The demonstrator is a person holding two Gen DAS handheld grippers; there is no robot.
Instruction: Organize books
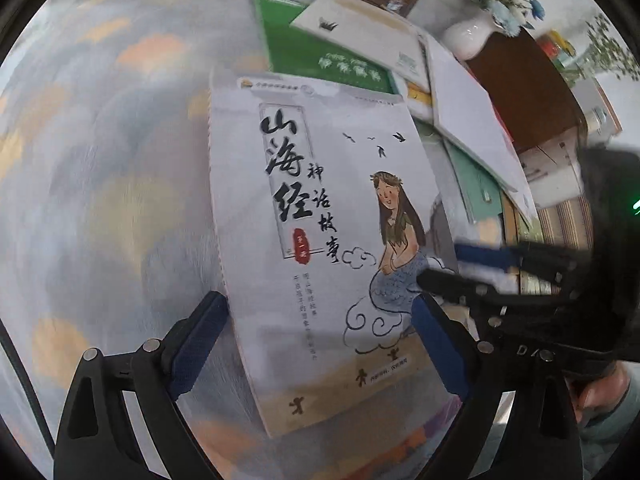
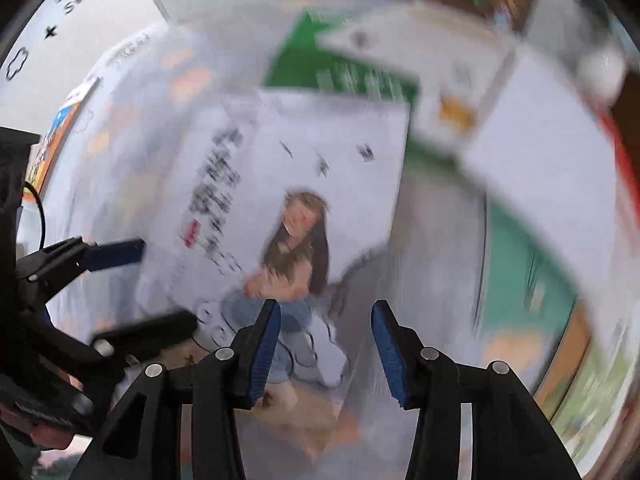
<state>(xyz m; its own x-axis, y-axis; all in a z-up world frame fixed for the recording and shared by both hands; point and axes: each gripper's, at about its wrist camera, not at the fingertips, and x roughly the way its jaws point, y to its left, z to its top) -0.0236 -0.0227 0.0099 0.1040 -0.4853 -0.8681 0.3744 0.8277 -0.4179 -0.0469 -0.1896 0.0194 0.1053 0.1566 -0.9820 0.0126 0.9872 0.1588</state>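
A white storybook with black brush lettering and a drawn long-haired girl lies flat on the cloud-patterned tabletop. My left gripper hangs over its near end, jaws spread wide, one pad at each long edge; whether they press it I cannot tell. My right gripper hovers over the book's lower right corner, jaws partly open with nothing clamped between them. Beyond the book lie a green book and more white ones; a white vase stands farther right.
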